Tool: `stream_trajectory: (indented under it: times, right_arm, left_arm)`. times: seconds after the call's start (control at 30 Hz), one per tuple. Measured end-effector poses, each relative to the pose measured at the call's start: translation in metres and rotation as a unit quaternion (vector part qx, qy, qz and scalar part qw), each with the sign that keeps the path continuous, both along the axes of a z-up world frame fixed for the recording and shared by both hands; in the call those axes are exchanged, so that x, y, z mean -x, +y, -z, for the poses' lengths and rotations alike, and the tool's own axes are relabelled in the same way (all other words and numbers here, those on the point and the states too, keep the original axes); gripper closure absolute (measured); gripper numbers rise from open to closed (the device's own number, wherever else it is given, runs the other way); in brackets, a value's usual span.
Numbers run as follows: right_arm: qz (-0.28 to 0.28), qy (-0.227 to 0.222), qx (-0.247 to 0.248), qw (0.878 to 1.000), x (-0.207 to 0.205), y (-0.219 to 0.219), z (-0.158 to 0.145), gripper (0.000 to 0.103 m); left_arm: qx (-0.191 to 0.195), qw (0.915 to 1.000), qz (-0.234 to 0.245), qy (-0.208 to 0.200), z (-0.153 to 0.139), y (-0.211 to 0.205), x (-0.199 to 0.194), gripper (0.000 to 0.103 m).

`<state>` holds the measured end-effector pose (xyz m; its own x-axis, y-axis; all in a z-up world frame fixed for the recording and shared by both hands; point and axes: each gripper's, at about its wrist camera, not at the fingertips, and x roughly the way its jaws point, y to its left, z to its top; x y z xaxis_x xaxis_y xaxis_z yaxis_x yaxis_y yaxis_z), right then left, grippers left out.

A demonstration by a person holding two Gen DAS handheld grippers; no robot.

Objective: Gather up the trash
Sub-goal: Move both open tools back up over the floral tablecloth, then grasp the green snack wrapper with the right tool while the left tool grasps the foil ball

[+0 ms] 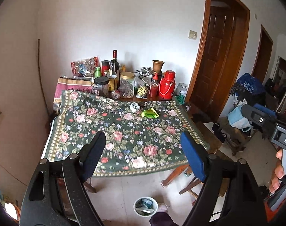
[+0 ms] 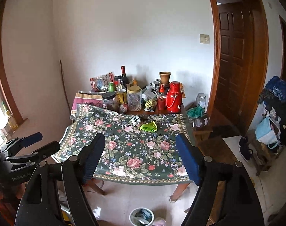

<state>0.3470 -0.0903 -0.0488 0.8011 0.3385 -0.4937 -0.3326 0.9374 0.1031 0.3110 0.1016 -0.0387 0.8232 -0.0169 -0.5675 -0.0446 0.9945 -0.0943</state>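
Left gripper (image 1: 143, 146) and right gripper (image 2: 141, 146): both spread wide, holding nothing, above floral tablecloth (image 1: 124, 130). Green wrapper (image 1: 150, 113) and crumpled wad (image 1: 134, 107) lie near the far edge.

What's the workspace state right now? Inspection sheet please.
Surface: table under a floral cloth.
Job's things: green wrapper and crumpled wad lie apart on the cloth, far side; white bin on the floor below the near edge, scraps already inside.
Clutter: bottles, jars, red thermos and vase crowd the back by the wall.
Grippers: left gripper and right gripper both open, above the near edge, holding nothing.
Cables: nothing seen.
Surroundings: white wall, wooden door to the right, shoes on the floor.
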Motion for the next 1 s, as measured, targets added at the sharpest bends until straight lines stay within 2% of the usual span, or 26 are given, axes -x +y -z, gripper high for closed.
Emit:
stream_trajectory:
  times: [0.13, 0.43, 0.67, 0.77, 1.0]
  right_arm:
    - [-0.007, 0.004, -0.005, 1.0, -0.034, -0.002, 0.002, 0.029]
    - [-0.031, -0.004, -0.003, 0.999, -0.123, -0.013, -0.013, 0.029]
    - [-0.05, -0.006, 0.003, 0.999, -0.186, -0.027, -0.016, 0.029]
    - [-0.052, 0.006, 0.009, 0.999, -0.21, -0.027, -0.01, 0.029]
    - [-0.045, 0.076, 0.007, 0.996, -0.258, -0.009, 0.028, 0.029]
  left_arm:
    - [-0.005, 1.0, -0.008, -0.002, 0.0, -0.006, -0.04, 0.022]
    - [0.008, 0.9996, -0.025, -0.003, -0.01, -0.021, -0.146, 0.022]
    - [0.016, 0.9984, -0.052, 0.013, -0.003, -0.025, -0.21, 0.022]
    - [0.018, 0.9978, -0.056, 0.028, 0.005, -0.022, -0.231, 0.022]
    - [0.016, 0.9958, -0.06, 0.068, 0.033, 0.006, -0.275, 0.022]
